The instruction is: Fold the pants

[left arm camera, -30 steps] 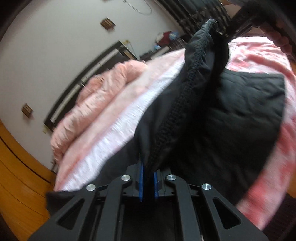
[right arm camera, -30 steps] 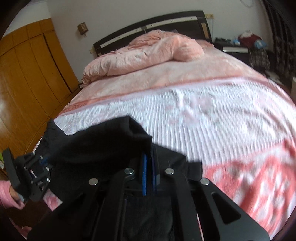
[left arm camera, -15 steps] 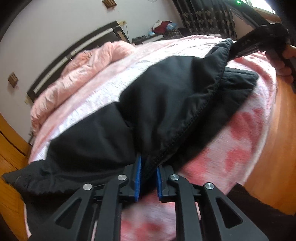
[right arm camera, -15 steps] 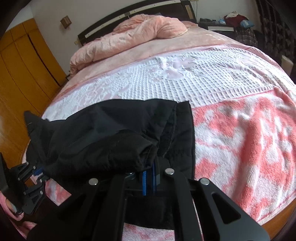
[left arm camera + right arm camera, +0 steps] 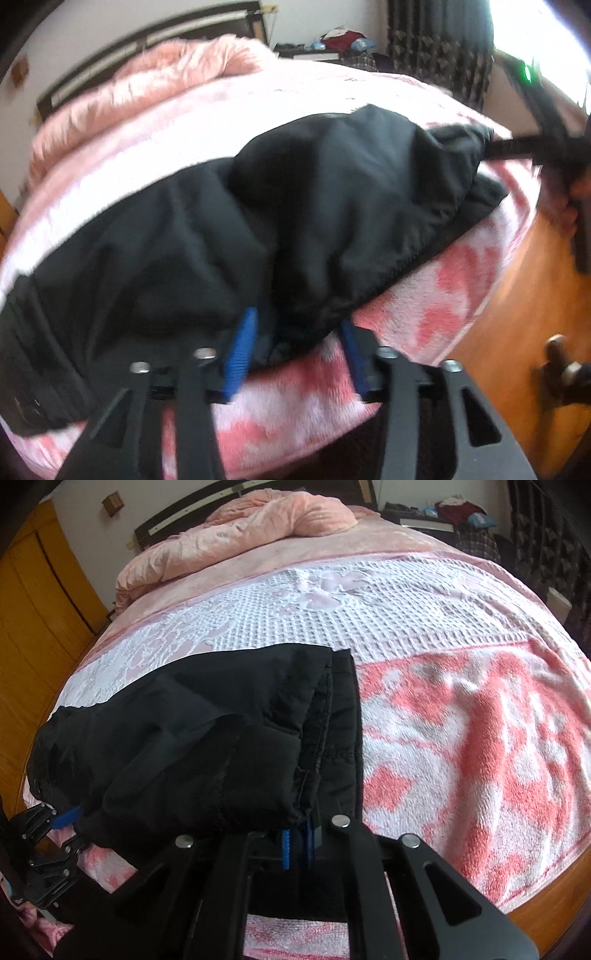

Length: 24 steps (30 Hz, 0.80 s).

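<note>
We've got the black pants [image 5: 207, 738] doubled over at 7 o'clock on the bed [image 5: 443, 716]. Left tongs [image 5: 295, 347] opening, cloth loose between; right tongs [image 5: 297, 843] just starting to open, hem still pinched. Tidying left.

The left tool [image 5: 295, 350] is a black frame of flat angular struts with triangular cut-outs, joined by round silver screw heads. Each of its two fingers carries a bright blue ribbed pad [image 5: 241, 354]. The right tool [image 5: 298, 843] is built the same way: matte black linkage arms, four silver screws across the front, long slanted slots in the outer plates, and narrow blue pads at the tips. Seen from the left side, a small green light glows on the right tool's black body. A pink patterned sleeve [image 5: 40, 928] shows beside the left tool.
</note>
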Each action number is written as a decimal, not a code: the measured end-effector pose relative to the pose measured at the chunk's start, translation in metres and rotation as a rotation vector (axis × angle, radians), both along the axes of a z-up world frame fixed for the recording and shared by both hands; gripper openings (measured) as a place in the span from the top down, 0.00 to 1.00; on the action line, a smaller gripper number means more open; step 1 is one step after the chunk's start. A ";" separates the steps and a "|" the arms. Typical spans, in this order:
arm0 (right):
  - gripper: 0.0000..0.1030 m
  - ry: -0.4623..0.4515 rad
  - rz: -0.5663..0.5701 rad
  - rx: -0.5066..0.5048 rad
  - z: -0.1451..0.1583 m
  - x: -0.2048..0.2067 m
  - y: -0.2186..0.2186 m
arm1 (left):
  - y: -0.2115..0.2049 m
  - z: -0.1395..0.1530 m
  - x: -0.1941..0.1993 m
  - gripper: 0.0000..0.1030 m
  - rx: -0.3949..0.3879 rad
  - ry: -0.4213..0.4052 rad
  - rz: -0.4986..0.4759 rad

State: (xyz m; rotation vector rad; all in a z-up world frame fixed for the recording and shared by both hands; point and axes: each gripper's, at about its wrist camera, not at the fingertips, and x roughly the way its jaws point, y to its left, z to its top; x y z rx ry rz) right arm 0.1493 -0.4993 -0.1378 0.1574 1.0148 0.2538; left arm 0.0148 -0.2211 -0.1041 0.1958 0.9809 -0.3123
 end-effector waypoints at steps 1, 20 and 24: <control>0.82 0.016 -0.023 -0.004 -0.001 0.000 -0.002 | 0.005 0.004 -0.001 0.40 -0.027 0.016 0.011; 0.54 0.110 -0.162 0.170 0.018 -0.100 0.002 | 0.210 -0.006 -0.018 0.28 -0.459 0.301 0.540; 0.51 0.136 -0.114 0.364 0.013 -0.089 0.026 | 0.225 -0.024 -0.010 0.32 -0.562 0.333 0.634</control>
